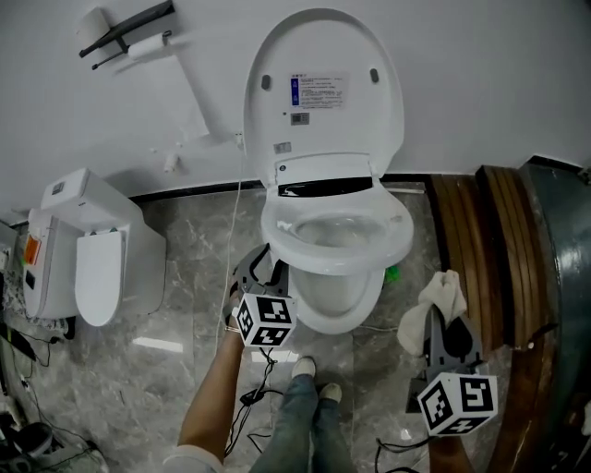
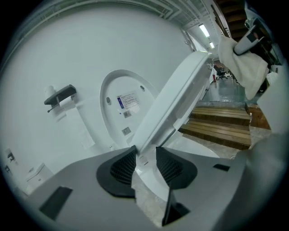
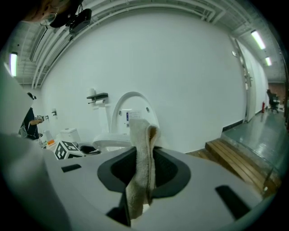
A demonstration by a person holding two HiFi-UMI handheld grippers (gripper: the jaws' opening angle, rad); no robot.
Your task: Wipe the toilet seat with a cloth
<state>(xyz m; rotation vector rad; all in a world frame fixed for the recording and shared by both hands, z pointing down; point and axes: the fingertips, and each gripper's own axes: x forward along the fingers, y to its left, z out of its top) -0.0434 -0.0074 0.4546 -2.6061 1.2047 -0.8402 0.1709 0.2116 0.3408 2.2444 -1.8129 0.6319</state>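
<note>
Bathroom scene, seen from the head view and both gripper views. The white oval plastic toilet lid (image 1: pixel 323 55) stands upright against the white wall. We note a rectangular label (image 1: pixel 319 90) on its underside, with a blue strip at the left and rows of fine print too small for us to read. A smaller grey sticker sits just below it.

The left hand-held gripper (image 2: pixel 143 155) is clenched on the front-left edge of the smooth white plastic toilet seat (image 1: pixel 397 236). Its ribbed black pads (image 2: pixel 123 166) press on either face of the seat's rim, and the seat slants away between them.

The right hand-held gripper (image 3: pixel 142 151) is clamped on a folded cream terry cloth (image 3: pixel 141 135). We see the cloth's looped pile and doubled top edge rising above the jaws. It hangs to the right of the bowl, well apart from the seat.

Each gripper carries a cube with black-and-white square markers (image 1: pixel 267 321).

To the left stands a white boxy unit (image 1: pixel 88 259) with rounded corners and an orange sticker whose print we cannot read. A black bar holder (image 1: pixel 125 28) bearing a white paper roll is fixed to the wall. Brown slatted wooden steps (image 1: pixel 480 231) flank the toilet on the right. The floor (image 1: pixel 175 314) is glossy grey veined marble.
</note>
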